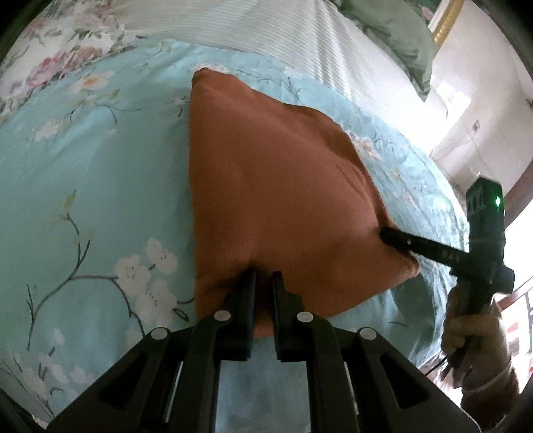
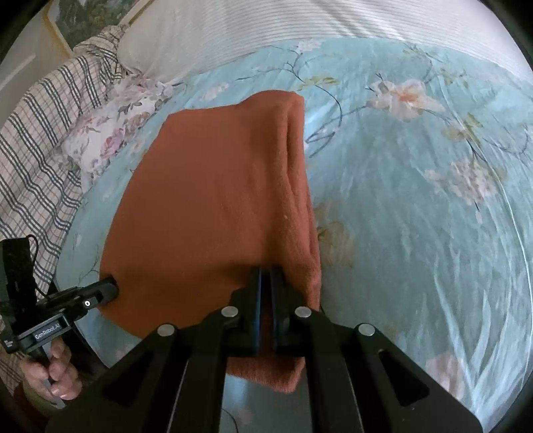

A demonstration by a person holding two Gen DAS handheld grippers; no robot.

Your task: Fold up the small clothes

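A rust-orange garment (image 1: 266, 186) lies on the light-blue floral bedspread (image 1: 93, 186), its near edge lifted. My left gripper (image 1: 264, 276) is shut on the garment's near left corner. My right gripper (image 2: 266, 273) is shut on the near right corner of the garment (image 2: 213, 200), whose right side shows a folded, doubled edge. In the left wrist view the right gripper (image 1: 386, 233) pinches the cloth at the right. In the right wrist view the left gripper (image 2: 111, 286) pinches it at the left.
A white striped sheet (image 1: 266, 30) lies at the back, with a green pillow (image 1: 399, 36) at the far right. A plaid cloth (image 2: 43, 146) and a floral pillow (image 2: 110, 140) lie left of the garment. The bed's edge (image 1: 446, 180) runs on the right.
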